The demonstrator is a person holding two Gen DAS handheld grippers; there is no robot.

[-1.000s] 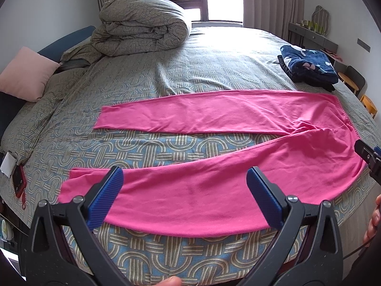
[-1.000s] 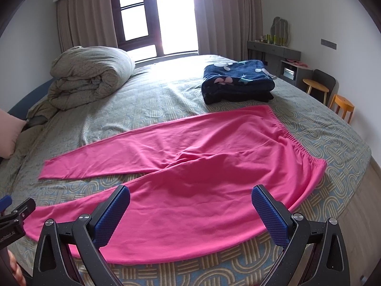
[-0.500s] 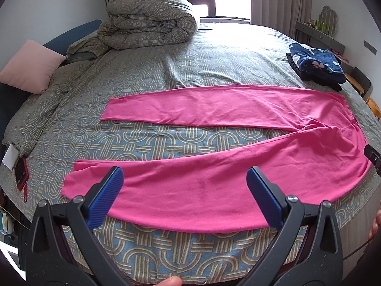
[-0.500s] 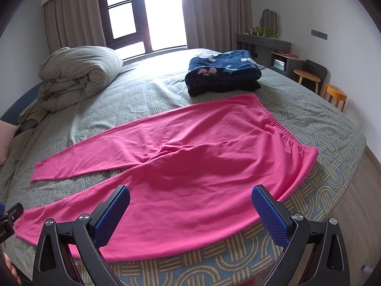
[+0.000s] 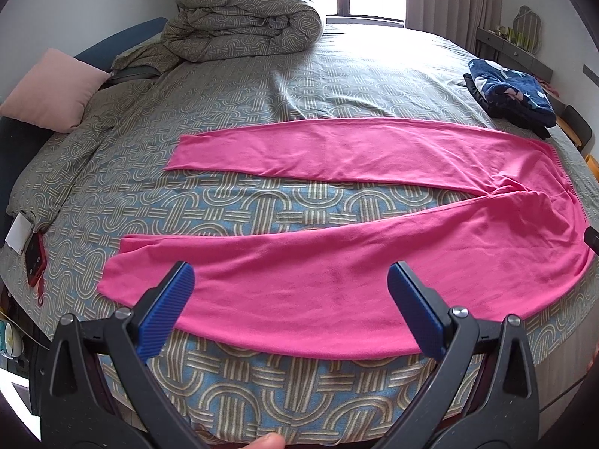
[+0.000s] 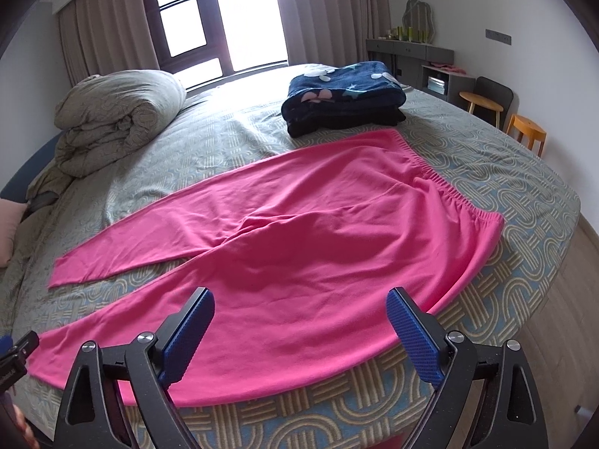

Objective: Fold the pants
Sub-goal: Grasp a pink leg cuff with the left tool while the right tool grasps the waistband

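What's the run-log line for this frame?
phase: pre-grasp | left gripper: open, empty | right gripper: open, empty | pink pants: flat on bed, legs apart, unfolded

Bright pink pants (image 5: 337, 280) (image 6: 299, 247) lie flat on the bed, unfolded, legs spread in a V. Elastic waistband at right; near leg runs along the bed's near edge.

A bed (image 6: 524, 202) with a grey arch-patterned cover fills the room. A rolled duvet (image 5: 243, 11) lies near its head, just beside a pink pillow (image 5: 52, 89). Bright daylight pours through a dark-framed window (image 6: 209, 18) flanked by beige curtains (image 6: 329, 7). By the white wall (image 6: 531, 18) stand a grey dresser (image 6: 411, 54), a dark chair (image 6: 492, 91) and an orange stool (image 6: 526, 127). The floor (image 6: 576, 299) is pale wood.
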